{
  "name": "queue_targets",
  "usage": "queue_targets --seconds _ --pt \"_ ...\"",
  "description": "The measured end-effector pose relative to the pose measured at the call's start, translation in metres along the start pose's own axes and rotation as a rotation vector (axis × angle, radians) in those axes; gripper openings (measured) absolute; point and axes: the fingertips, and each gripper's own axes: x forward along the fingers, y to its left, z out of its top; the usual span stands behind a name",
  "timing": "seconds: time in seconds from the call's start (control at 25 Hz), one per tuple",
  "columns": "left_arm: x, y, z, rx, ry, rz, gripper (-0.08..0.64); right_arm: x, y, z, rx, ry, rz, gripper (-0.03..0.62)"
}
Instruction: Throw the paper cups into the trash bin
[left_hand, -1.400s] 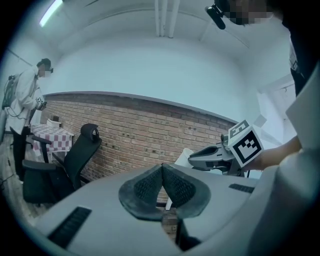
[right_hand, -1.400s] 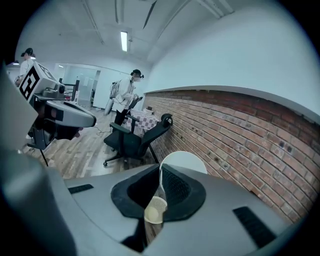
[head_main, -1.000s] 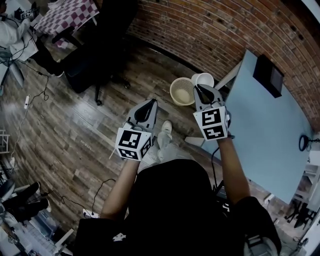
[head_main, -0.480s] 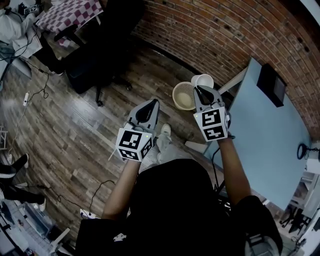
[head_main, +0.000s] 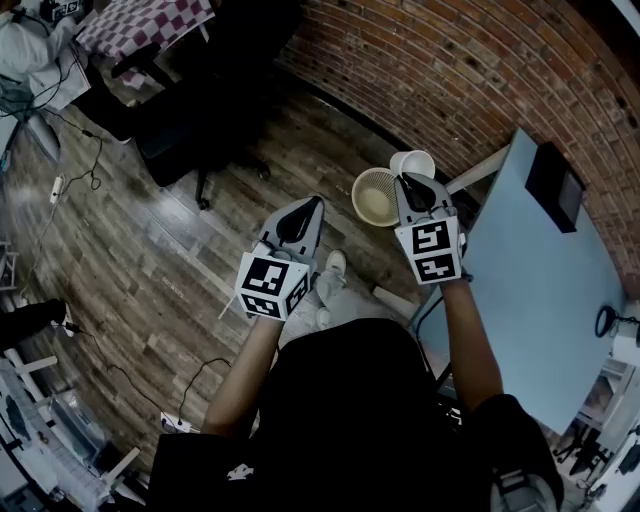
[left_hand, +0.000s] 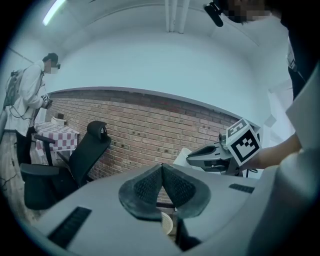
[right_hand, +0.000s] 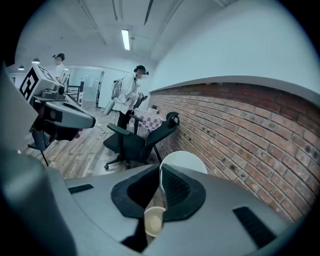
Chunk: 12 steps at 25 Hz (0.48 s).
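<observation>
Head view: two grippers, one paper cup and one trash bin are showing. The left gripper is keeping its jaws together with nothing between them; the right gripper is pinching the single white paper cup at its tip. The one cream mesh trash bin is standing on the floor just left of the right gripper's tip and just beside the cup. One black office chair is standing well beyond the left gripper; one pale blue table is lying to the right of the right gripper.

Left gripper view: the left gripper is showing both pads pressed together and empty. A sliver of the bin is peeking out below them; the right gripper is reaching in at the right.

Right gripper view: the right gripper is clamping the cup's wall between its pads; the cup is jutting out beyond them, and the bin is showing beneath the jaws. Two people are standing far off, beyond the chair.

Against a second ago, the cup is staying in the same narrow grip. In the head view the bin, the chair and the table corner are sitting slightly lower and further right.
</observation>
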Motion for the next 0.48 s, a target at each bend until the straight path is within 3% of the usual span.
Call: queue_targets --seconds 0.48 --pt "0.074 0.028 0.002 0.024 0.074 -0.031 0.009 0.058 -0.048 -0.015 0.101 0.023 -0.012 0.02"
